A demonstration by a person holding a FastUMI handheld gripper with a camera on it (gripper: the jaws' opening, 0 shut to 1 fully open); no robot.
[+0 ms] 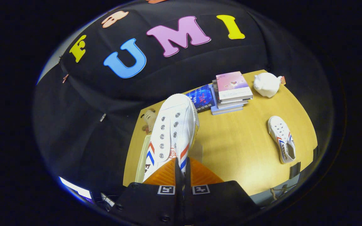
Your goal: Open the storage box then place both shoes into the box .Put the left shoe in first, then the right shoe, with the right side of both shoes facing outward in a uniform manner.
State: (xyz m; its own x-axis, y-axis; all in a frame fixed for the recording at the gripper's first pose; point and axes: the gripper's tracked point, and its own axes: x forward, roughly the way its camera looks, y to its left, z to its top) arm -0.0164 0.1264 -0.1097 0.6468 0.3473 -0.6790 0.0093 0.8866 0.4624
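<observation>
My gripper (183, 171) is shut on a white canvas shoe (172, 131) with red and blue chevrons, pinching the side wall near its heel. The shoe hangs in the air with its toe pointing away from the fingers, above the left part of the wooden table (240, 150). Under the shoe, the pale rim of the storage box (142, 157) shows at the table's left edge; most of the box is hidden behind the shoe and my fingers. The second white shoe (282, 138) lies on its sole on the table, far to the right.
A stack of books (229, 92) and a dark blue book (202, 98) sit at the table's back. A white plush toy (266, 84) is at the back right corner. A small brown toy (149, 118) lies at the back left, beside the box.
</observation>
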